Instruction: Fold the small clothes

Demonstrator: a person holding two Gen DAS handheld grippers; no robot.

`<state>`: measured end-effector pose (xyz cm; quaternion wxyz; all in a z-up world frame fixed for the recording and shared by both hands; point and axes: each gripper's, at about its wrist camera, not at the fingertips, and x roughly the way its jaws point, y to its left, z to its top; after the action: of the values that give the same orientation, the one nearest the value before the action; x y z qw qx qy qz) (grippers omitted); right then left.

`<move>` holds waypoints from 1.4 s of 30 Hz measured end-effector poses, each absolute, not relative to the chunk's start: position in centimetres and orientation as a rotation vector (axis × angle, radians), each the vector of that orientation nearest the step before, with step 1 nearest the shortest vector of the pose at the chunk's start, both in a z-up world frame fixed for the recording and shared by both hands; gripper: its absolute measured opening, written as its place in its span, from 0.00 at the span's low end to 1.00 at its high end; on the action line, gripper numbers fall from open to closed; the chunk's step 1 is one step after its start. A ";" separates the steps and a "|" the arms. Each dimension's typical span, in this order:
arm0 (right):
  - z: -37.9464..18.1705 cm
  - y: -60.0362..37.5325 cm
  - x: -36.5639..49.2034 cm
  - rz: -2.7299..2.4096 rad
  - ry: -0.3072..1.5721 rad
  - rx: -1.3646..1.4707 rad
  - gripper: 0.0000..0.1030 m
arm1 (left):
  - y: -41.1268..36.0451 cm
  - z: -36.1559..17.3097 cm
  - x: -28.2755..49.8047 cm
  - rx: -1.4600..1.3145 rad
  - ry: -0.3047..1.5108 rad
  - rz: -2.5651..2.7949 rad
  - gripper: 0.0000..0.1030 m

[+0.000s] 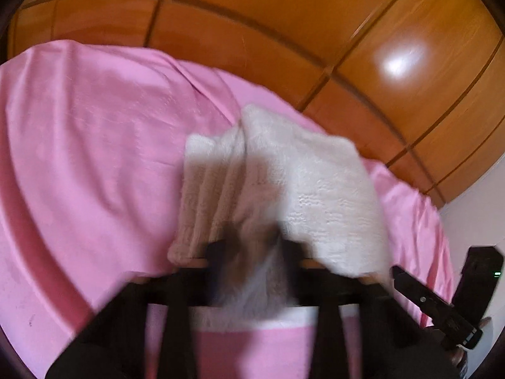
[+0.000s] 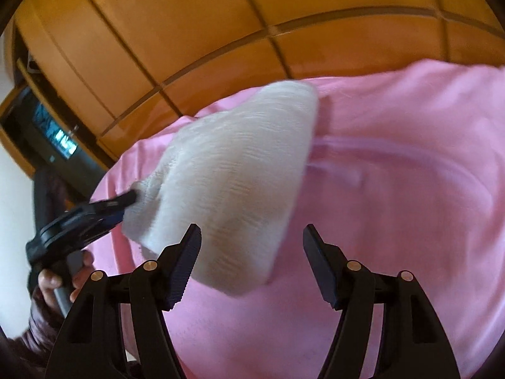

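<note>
Blur covers most of both wrist views, heaviest over the left gripper [image 1: 252, 249], whose fingers show only as dark smears at the lower middle of its own view. The far left of the right wrist view is cut by the lens edge; there a hand [image 2: 60, 284] in a dark sleeve holds the left gripper's handle, and a dark device with a lit display [image 2: 50, 132] sits behind it, its readout unreadable.

White knit garment [image 1: 284, 183]: cream-white, ribbed along one side, with a finer textured knit on the wider panel. It is lifted off the pink bedsheet [image 1: 79, 158] at the near end and drapes back toward the sheet; how much of its far end rests on the bed cannot be made out. In the right wrist view it hangs as a broad wedge, narrow at the pinched corner and widening to the far upper right, with its lower edge blurred.

The left gripper is closed on a corner of the garment, with fabric bunched between its fingers. Seen from the right wrist camera, its tip bites into the garment's left edge.

The right gripper [image 2: 251, 252] stands wide apart, nothing between its pads. Its left finger [image 2: 186, 262] overlaps the garment's lower edge in the picture; contact cannot be judged. Its right finger is over bare sheet.

Orange-brown wooden wardrobe panels [image 2: 189, 31] fill the background.
</note>
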<state>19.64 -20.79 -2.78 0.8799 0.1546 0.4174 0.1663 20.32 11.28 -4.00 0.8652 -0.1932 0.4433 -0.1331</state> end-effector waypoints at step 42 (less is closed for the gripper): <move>-3.0 -16.4 30.1 0.219 0.870 0.127 0.55 | 4.9 0.5 19.6 -0.063 0.699 -0.146 0.44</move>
<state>30.06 -16.40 -3.00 0.8991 0.0615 0.4204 0.1057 19.58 4.92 0.53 0.9365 -0.0306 0.3418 -0.0713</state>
